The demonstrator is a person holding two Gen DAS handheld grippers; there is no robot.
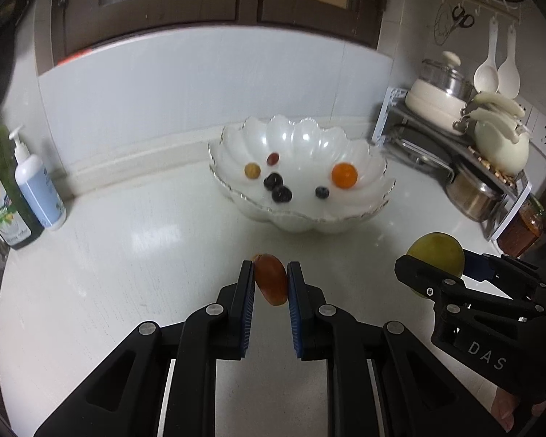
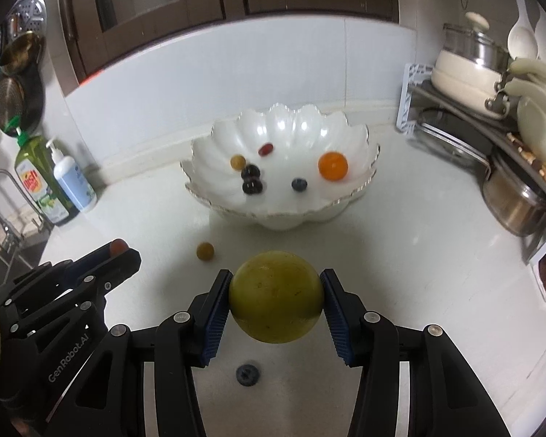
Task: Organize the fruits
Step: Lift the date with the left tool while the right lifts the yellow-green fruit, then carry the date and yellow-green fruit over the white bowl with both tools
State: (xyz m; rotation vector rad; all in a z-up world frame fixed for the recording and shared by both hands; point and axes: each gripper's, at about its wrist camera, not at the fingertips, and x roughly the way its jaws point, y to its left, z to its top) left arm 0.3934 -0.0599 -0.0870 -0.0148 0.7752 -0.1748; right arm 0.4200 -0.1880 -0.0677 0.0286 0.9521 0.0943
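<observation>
Left tool [image 1: 271,284] pinches a red fruit [image 1: 271,278]; right tool [image 2: 276,298] pinches a green fruit [image 2: 276,296]. Right view alone shows a blueberry [image 2: 248,374] and a yellow grape [image 2: 205,251] on the worktop [image 2: 418,255].

A scalloped white bowl [image 1: 298,167] sits on the pale desk [image 1: 127,255], holding an orange fruit [image 1: 344,175] at its 3 o'clock side, three dark berries [image 1: 281,193] near centre, a yellow grape [image 1: 252,170] and a red one [image 1: 273,158] toward 10 o'clock. A reddish oblong fruit [image 1: 271,279] is clamped upright between jaws, clear of the bowl at 6 o'clock. A large round green fruit [image 2: 276,296] is pinched likewise; a small yellow grape [image 2: 205,251] and a dark berry [image 2: 248,374] lie loose on the desk.
</observation>
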